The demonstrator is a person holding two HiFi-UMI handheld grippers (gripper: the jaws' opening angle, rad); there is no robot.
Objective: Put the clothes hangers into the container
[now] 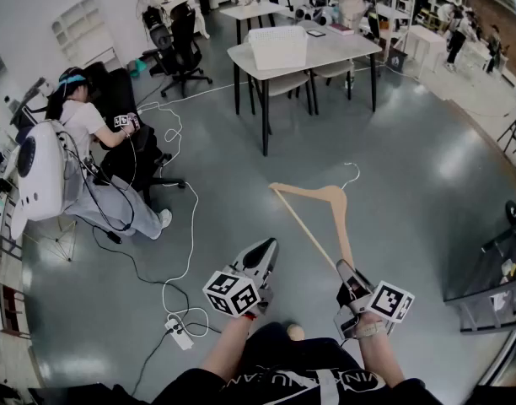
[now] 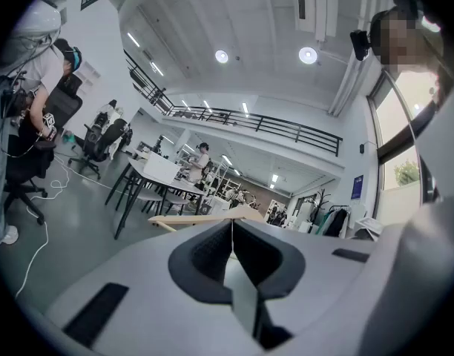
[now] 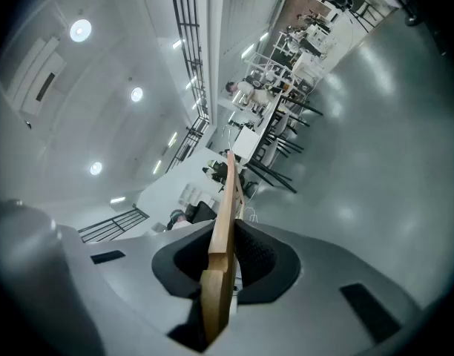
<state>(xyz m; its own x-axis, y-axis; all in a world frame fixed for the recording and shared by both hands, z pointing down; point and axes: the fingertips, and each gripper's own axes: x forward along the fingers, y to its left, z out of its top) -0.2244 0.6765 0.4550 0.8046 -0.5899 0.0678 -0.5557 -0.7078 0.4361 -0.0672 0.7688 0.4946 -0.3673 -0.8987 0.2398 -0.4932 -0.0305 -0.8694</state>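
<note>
While beyond hanger point(image 1: 325, 205), table point(image 1: 342, 49) with basket point(image 1: 277, 47)

The hanger point(image 1: 332, 196) ran forward from the right gripper point(image 1: 349, 275), with the left gripper point(image 1: 265, 250) just beside it on its left. The container point(image 1: 277, 47) stood on the table point(image 1: 346, 47) far ahead.

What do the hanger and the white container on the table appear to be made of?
Hanger: light, unpainted wood, by its tan colour and flat-cut edges; its hook looks like thin metal wire. Container: probably matte white plastic, though too distant to be sure.
</note>
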